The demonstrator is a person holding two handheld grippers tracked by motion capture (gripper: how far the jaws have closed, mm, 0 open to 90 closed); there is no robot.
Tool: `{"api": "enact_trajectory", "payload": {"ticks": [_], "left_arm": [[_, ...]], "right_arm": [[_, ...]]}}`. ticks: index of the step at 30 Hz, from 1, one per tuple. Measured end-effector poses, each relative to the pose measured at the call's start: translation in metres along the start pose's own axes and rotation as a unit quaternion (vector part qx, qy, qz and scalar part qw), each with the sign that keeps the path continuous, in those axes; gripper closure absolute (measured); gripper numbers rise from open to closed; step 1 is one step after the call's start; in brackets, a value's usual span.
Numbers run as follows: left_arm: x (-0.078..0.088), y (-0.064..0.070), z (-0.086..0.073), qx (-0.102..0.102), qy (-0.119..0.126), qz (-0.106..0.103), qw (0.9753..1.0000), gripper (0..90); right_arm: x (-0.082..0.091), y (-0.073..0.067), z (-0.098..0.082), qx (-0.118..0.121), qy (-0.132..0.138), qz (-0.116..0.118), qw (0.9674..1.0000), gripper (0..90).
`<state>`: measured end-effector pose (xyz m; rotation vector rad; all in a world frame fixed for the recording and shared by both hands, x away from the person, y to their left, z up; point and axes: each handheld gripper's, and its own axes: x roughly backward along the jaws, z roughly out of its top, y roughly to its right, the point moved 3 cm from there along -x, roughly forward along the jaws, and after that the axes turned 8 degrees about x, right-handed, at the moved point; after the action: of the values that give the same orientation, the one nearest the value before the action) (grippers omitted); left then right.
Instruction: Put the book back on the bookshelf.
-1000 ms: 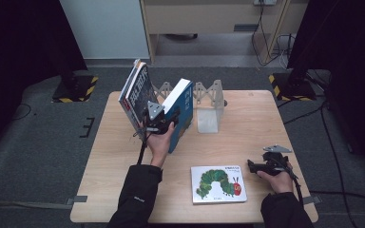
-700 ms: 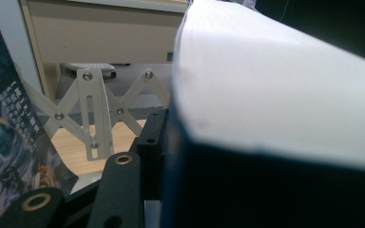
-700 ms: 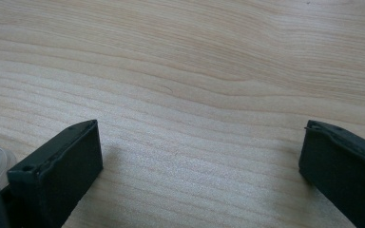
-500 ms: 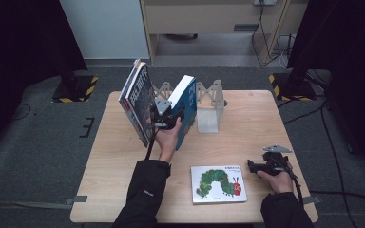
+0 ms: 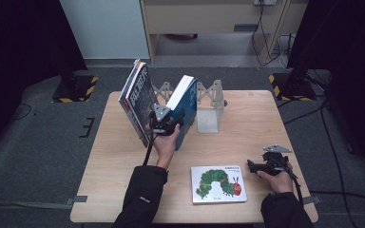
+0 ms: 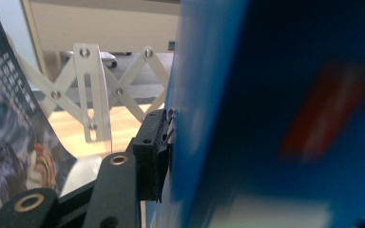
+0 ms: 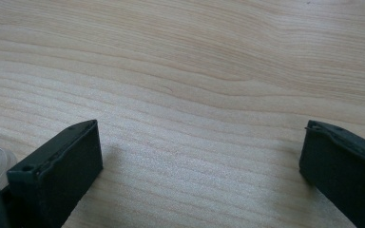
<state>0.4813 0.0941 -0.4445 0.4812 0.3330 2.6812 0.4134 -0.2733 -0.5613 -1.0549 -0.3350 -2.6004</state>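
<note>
My left gripper (image 5: 164, 119) is shut on a blue book (image 5: 186, 100), held tilted on its edge just left of a white folding metal rack (image 5: 210, 104). In the left gripper view, one black pad (image 6: 158, 151) presses the blue cover (image 6: 266, 118). The jaws have just been opening slightly with the book still between them. A dark illustrated book (image 5: 138, 97) leans at the rack's left end. My right gripper (image 5: 253, 166) rests open at the table's front right, with only bare wood between its jaws (image 7: 202, 156).
A picture book with a green caterpillar (image 5: 218, 184) lies flat near the front edge of the wooden table (image 5: 252, 123), just left of the right gripper. The rack's criss-cross arms (image 6: 92, 90) stand behind the held book. Dark stands and cables surround the table.
The left hand has shifted the blue book slightly right and toward the rack. The right hand and the caterpillar book have stayed put.
</note>
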Motion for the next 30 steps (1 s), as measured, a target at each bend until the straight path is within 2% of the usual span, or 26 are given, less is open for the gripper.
{"api": "enact_trajectory", "payload": {"ticks": [3,5,12,15,22,30], "left_arm": [[0.002,0.001,-0.003,-0.005,0.003,0.000,1.0000,55.7],[0.003,0.003,-0.003,-0.013,0.007,0.012,0.9998,57.5],[0.007,0.006,-0.006,-0.013,0.008,0.023,0.9996,58.6],[0.008,0.008,-0.007,-0.017,0.013,0.034,0.9992,58.9],[0.005,0.011,-0.008,-0.013,0.018,0.045,0.9987,58.8],[-0.002,0.016,-0.007,-0.023,0.020,0.061,0.9976,59.1]], "right_arm": [[0.000,0.000,0.000,0.000,0.000,-0.001,1.0000,0.8],[0.000,0.000,0.000,0.000,0.000,0.000,1.0000,0.8],[0.000,0.000,0.000,-0.002,0.000,0.000,1.0000,0.7],[0.000,0.000,0.000,0.000,0.000,-0.001,1.0000,0.6],[0.000,0.000,0.000,0.000,0.000,-0.001,1.0000,0.6],[0.000,0.000,0.000,0.001,-0.001,0.000,1.0000,0.4]]}}
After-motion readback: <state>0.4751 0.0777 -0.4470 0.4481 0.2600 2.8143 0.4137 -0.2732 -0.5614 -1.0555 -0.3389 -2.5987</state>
